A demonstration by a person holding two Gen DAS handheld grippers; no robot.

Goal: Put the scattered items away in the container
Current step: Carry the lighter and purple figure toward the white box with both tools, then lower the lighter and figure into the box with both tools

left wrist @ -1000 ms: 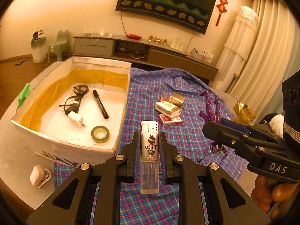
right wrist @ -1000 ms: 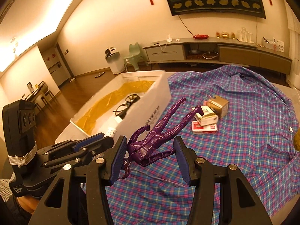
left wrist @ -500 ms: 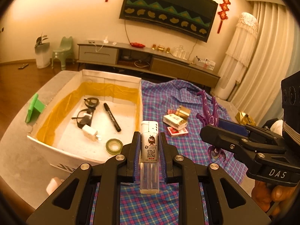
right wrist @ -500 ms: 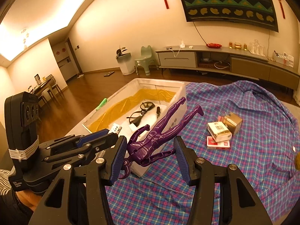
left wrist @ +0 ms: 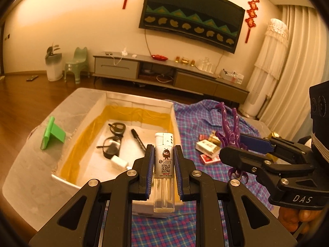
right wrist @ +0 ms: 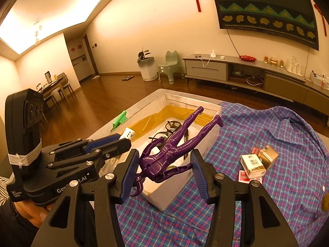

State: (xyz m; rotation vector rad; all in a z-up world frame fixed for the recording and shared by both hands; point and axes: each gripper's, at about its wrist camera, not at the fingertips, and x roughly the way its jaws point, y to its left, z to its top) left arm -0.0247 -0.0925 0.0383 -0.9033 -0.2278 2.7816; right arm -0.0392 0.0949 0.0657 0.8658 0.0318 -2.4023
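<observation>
Change: both grippers have lifted and travelled toward the white container [left wrist: 172, 111] since a second ago — its floor now shows more fully in both views.
Meaning: carry phase, two items in transit at once; drop-off looks like the next step.
Left gripper [left wrist: 163, 170]: clenched on the clear lighter [left wrist: 164, 164], upright between the pads, over the container's near wall.
Right gripper [right wrist: 164, 171]: clamped wide on the purple figurine [right wrist: 174, 146], legs pointing toward the container, just short of the rim.
Pose: both angled down and forward, side by side.
Left behind: card boxes [right wrist: 253, 164] on the plaid cloth [right wrist: 287, 144], green clip [left wrist: 52, 132] outside the container.
</observation>
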